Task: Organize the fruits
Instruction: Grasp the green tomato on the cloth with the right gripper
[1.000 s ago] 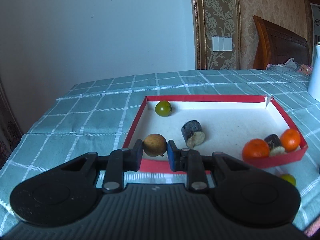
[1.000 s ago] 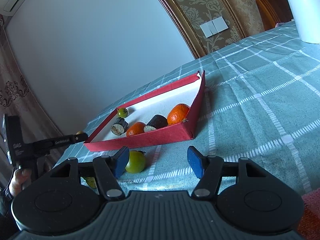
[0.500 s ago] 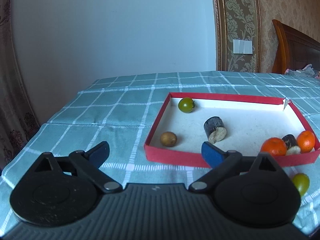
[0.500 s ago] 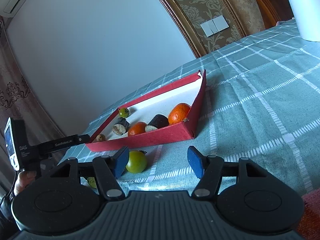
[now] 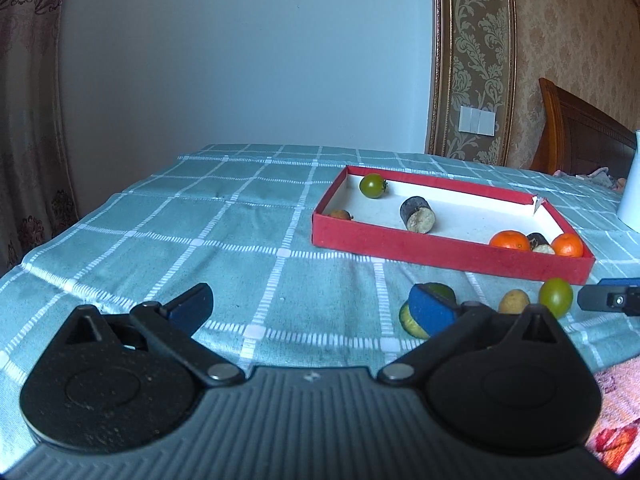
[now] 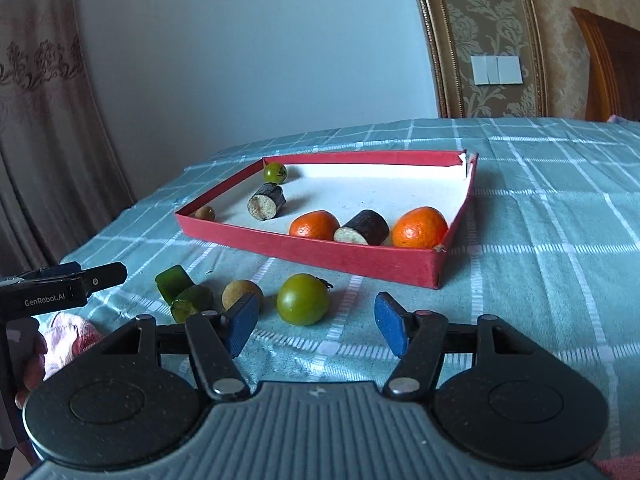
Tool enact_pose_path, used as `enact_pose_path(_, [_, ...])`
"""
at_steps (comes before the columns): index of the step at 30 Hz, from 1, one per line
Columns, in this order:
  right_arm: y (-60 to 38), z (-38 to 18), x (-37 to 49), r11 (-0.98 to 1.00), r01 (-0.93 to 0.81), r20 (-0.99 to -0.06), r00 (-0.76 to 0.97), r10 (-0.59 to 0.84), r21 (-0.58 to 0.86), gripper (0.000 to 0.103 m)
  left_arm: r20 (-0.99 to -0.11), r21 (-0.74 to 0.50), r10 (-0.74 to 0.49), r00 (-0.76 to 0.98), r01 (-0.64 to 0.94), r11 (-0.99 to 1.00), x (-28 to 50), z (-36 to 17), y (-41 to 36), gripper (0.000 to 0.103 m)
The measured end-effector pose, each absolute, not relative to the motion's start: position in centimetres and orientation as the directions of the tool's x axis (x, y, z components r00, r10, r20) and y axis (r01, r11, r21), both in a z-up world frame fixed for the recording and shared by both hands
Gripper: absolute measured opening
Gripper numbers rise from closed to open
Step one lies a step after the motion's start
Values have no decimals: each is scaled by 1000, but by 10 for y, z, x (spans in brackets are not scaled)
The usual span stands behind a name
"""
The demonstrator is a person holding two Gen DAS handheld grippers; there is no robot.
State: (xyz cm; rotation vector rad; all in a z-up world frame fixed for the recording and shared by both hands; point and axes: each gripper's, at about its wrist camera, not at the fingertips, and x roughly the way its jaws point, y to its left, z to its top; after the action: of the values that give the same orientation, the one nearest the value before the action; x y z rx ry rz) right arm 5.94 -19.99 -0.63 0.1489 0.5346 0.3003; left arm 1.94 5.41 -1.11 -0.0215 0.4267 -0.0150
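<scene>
A red tray (image 5: 440, 249) (image 6: 340, 255) holds a green tomato (image 5: 373, 186), a small brown fruit (image 5: 341, 214), two dark cut pieces and two oranges (image 6: 419, 228). On the cloth before it lie a green tomato (image 6: 303, 304) (image 5: 556, 297), a brown fruit (image 6: 239, 293) (image 5: 514, 301) and green cucumber pieces (image 6: 182, 294) (image 5: 416, 316). My left gripper (image 5: 312, 306) is open and empty, back from the tray. My right gripper (image 6: 316, 325) is open and empty, just short of the loose green tomato.
The teal checked tablecloth (image 5: 224, 232) covers the table. A white container (image 5: 630, 196) stands at the far right. The left gripper's finger (image 6: 80, 280) shows at the left of the right wrist view. A wooden headboard (image 5: 580, 132) is behind.
My left gripper let go of the brown fruit in the tray, opened and drew back to the left. My right gripper swung toward the loose fruits.
</scene>
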Motion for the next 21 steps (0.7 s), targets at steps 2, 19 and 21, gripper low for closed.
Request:
enact_pose_path(2, [-192, -4, 66, 951, -259, -495, 812, 308, 167, 64, -391, -40, -19, 920, 4, 999, 17, -9, 57, 103])
enact_pose_path(19, [-168, -17, 94, 950, -308, -564, 777, 280, 48, 35, -411, -118, -64, 910, 16, 993, 20, -12, 68, 103])
enact_pose_path(21, [-168, -18, 93, 951, -304, -559, 780, 280, 52, 35, -412, -121, -62, 909, 13, 993, 20, -12, 68, 103])
